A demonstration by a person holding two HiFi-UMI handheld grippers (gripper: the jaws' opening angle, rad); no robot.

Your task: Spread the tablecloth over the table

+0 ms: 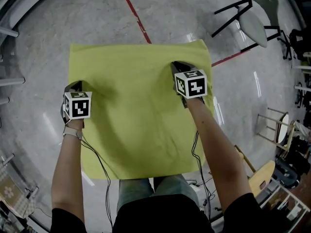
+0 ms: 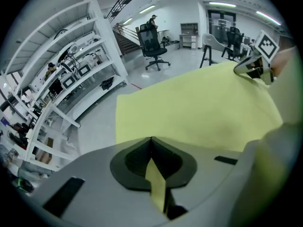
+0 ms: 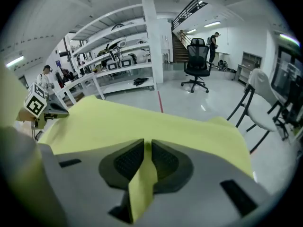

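Observation:
A yellow-green tablecloth (image 1: 141, 115) lies flat over the table and hides it completely. My left gripper (image 1: 73, 87) sits at the cloth's left edge, shut on a pinched fold of the tablecloth (image 2: 156, 183) that runs up between its jaws (image 2: 151, 140). At the far right part of the cloth my right gripper (image 1: 178, 67) is also shut, with a narrow fold of the tablecloth (image 3: 142, 183) caught between its pads (image 3: 147, 144). Each gripper shows in the other's view across the cloth: the right gripper (image 2: 253, 68) and the left gripper (image 3: 49, 109).
A red line (image 1: 134, 13) crosses the grey floor beyond the table. A white chair with black legs (image 1: 255, 16) stands at the far right, wooden chairs (image 1: 272, 130) at the right. White shelving (image 3: 113, 65) and a black office chair (image 3: 197, 63) stand farther off.

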